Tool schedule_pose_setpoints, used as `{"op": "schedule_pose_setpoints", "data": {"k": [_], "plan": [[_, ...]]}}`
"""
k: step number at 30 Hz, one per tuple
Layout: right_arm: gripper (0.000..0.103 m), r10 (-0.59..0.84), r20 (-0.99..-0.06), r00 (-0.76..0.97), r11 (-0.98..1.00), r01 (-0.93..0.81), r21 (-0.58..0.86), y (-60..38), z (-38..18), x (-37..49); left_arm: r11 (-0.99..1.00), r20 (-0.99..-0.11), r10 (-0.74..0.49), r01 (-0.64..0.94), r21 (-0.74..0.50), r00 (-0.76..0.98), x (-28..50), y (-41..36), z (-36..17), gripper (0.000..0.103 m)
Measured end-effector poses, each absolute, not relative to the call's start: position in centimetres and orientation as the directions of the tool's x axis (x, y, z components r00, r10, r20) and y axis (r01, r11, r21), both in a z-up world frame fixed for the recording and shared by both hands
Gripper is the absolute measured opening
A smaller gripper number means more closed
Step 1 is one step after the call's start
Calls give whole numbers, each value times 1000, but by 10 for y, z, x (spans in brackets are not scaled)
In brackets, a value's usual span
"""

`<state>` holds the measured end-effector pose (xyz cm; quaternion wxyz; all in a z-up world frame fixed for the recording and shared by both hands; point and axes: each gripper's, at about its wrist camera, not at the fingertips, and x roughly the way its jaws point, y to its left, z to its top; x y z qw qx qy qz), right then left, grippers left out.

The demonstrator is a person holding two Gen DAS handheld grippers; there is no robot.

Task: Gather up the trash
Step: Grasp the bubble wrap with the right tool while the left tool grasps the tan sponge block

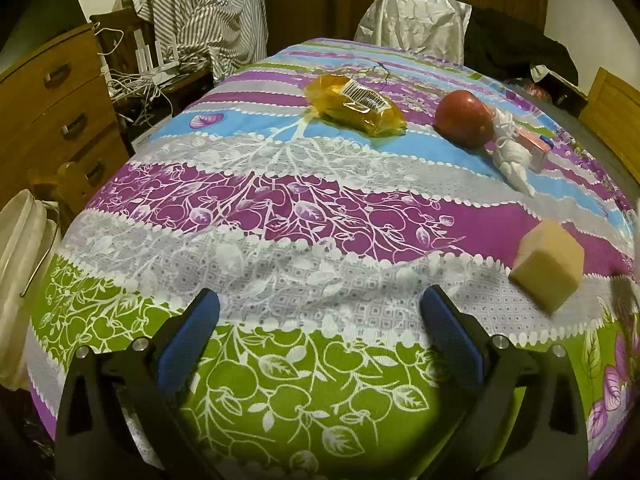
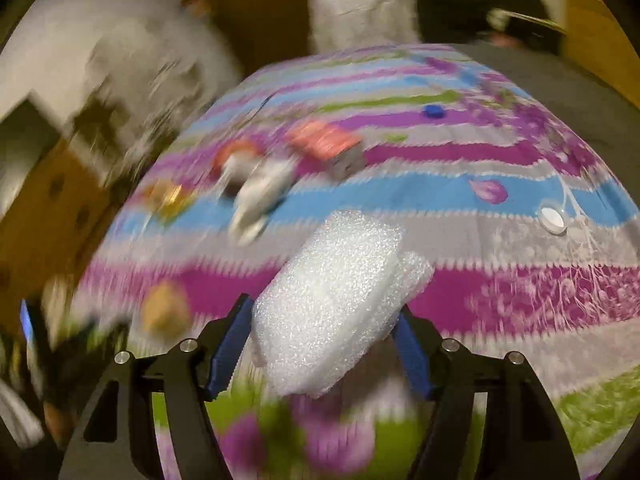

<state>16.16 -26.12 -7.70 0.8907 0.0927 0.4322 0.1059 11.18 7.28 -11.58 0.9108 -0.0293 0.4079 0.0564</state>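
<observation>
Pinching a white foam pad [image 2: 336, 312] between its blue pads, the right gripper [image 2: 320, 344] holds it up over the patterned tablecloth [image 2: 500, 292]; only the right wrist view shows this, and that view is heavily blurred. Beyond the foam pad there lie a blue bottle cap [image 2: 434, 111] and, to its right, a small white disc [image 2: 554, 218], neither clear in the other view.

Over the near green band of the tablecloth [image 1: 280, 216] hangs the left gripper [image 1: 320, 312], fingers spread wide, nothing between them. Sharp only in the left wrist view are the yellow plastic bag [image 1: 354, 106] with a barcode, far across the cloth from this gripper, the red apple [image 1: 464, 118] right of that bag, crumpled white tissue [image 1: 512, 160] touching the apple, and a tan sponge block [image 1: 548, 264] nearer, off to the right.
</observation>
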Motion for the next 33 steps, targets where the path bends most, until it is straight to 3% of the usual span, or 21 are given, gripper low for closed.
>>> {"op": "schedule_pose_setpoints", "data": {"k": [2,6,13,16,22,26,30,32,33], "plan": [[71,286,-775,564,958,-184,220,-252,-79,145,992,-746,79,-127,-7,661,112,73,-116,97],[73,182,-823,537,976,-200,86,-236,-107,138,992,-746,79,-126,-7,661,112,72,-116,97],[88,133,-727,674,988,-34,150,-240,-112,105,992,-743,76,-125,-11,664,111,72,-116,97],[88,172,-682,711,958,42,285,-243,-108,91,994,-734,75,-114,-3,675,109,70,-113,97],[88,117,-676,727,954,108,280,-236,-114,98,994,-654,74,-4,108,753,87,38,-95,97],[54,49,-666,744,972,118,204,-237,-121,102,983,-605,-31,135,127,796,76,5,-81,97],[53,71,-646,760,968,103,228,-248,-124,101,952,-586,-81,237,194,806,90,-28,-79,97],[53,100,-635,766,960,93,264,-254,-126,100,939,-623,-87,273,210,777,110,-42,-88,89],[53,117,-629,768,954,90,288,-257,-127,99,936,-646,-86,284,209,759,119,-46,-92,80]]}}
